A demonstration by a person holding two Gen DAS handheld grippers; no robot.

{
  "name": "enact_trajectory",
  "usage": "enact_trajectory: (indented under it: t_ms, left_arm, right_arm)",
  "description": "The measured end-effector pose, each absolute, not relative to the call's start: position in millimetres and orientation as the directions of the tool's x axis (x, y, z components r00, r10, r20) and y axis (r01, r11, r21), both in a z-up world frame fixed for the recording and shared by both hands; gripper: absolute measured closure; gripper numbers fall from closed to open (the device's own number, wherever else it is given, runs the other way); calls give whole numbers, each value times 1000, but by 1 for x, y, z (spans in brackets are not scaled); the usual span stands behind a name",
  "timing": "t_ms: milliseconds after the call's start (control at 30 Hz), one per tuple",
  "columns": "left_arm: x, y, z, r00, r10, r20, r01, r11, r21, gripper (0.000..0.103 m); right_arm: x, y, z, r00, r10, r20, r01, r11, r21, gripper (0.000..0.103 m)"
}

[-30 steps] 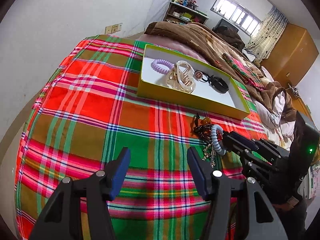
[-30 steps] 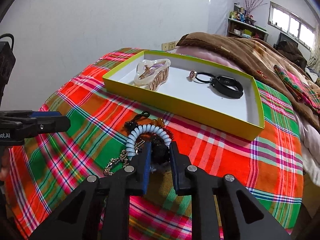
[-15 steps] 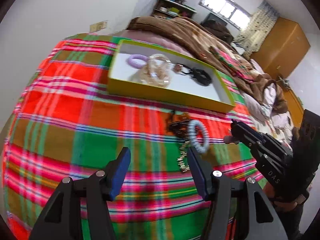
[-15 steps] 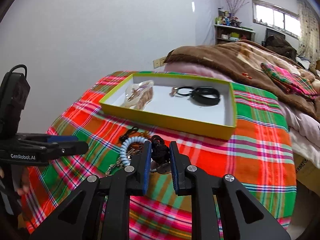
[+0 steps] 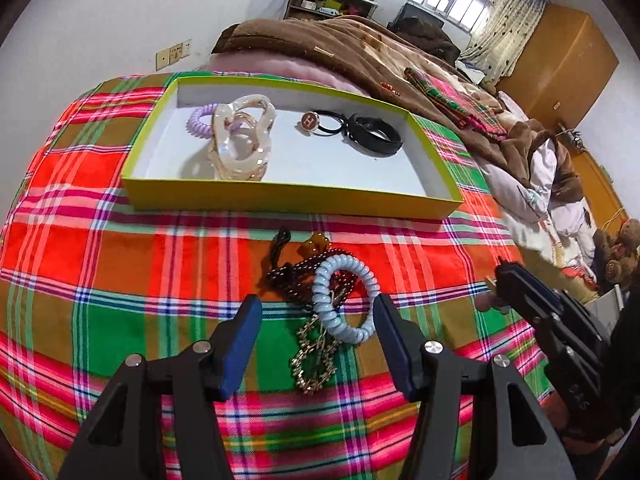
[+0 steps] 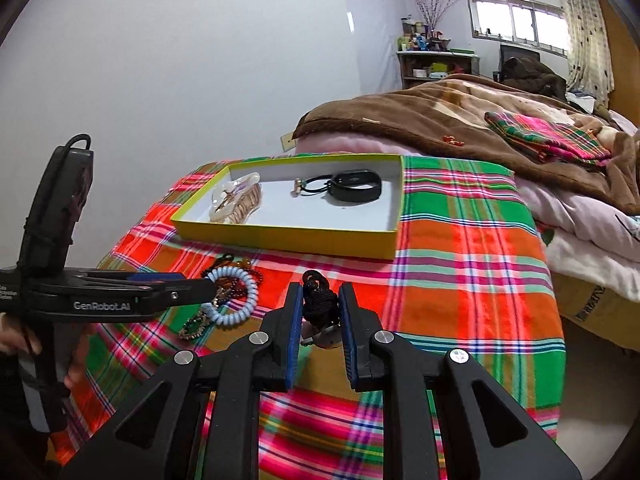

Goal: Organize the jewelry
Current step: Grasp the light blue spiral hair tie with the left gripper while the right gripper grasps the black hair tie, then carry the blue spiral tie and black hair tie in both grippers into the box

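A yellow-green tray [image 5: 288, 198] [image 6: 288, 236] on the plaid cloth holds a clear hair claw [image 5: 244, 140], a purple coil tie [image 5: 200, 122], a black tie with a round charm [image 5: 310, 121] and a black band [image 5: 374, 140]. In front of it lies a pile: a pale blue coil tie [image 5: 340, 300] [image 6: 236, 296], dark beads [image 5: 292, 274] and a gold chain [image 5: 314, 356]. My left gripper [image 5: 316, 344] is open just above this pile. My right gripper [image 6: 320, 320] is shut on a black knotted cord ornament [image 6: 318, 300], held above the cloth to the right of the pile.
The plaid cloth [image 5: 100, 280] covers a raised surface that drops off at its right edge. A bed with a brown blanket [image 6: 460, 116] lies behind the tray. A white wall stands to the left. A wooden wardrobe [image 5: 560, 48] is at the far right.
My right gripper has lifted the black cord ornament out of the pile and drawn back to the right. My left gripper has moved in over the pile, still open.
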State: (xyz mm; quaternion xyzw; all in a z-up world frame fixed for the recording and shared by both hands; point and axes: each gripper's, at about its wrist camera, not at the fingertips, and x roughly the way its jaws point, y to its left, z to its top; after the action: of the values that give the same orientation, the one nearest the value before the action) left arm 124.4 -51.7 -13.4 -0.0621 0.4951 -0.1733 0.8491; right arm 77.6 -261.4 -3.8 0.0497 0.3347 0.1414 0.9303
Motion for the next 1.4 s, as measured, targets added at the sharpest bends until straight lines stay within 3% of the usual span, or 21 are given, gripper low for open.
enact_trajectory:
  t_ms: [167,567,1400]
  left_arm:
    - [128,-62,-18,439,-325,-838,228,942,-245,51]
    - [127,-73,-19,450,-276,-849,239,954,-184,90]
    - [119,-67,6,491,-340,-802,266,935,-233,93]
  right_arm:
    - [77,-267,-5,739,301,-603,-227,954,197,84]
    - [76,-272,-8,736,317,-598,-230,948,219,84]
    - [71,-274,3,755,301,-583,-217,953,210,84]
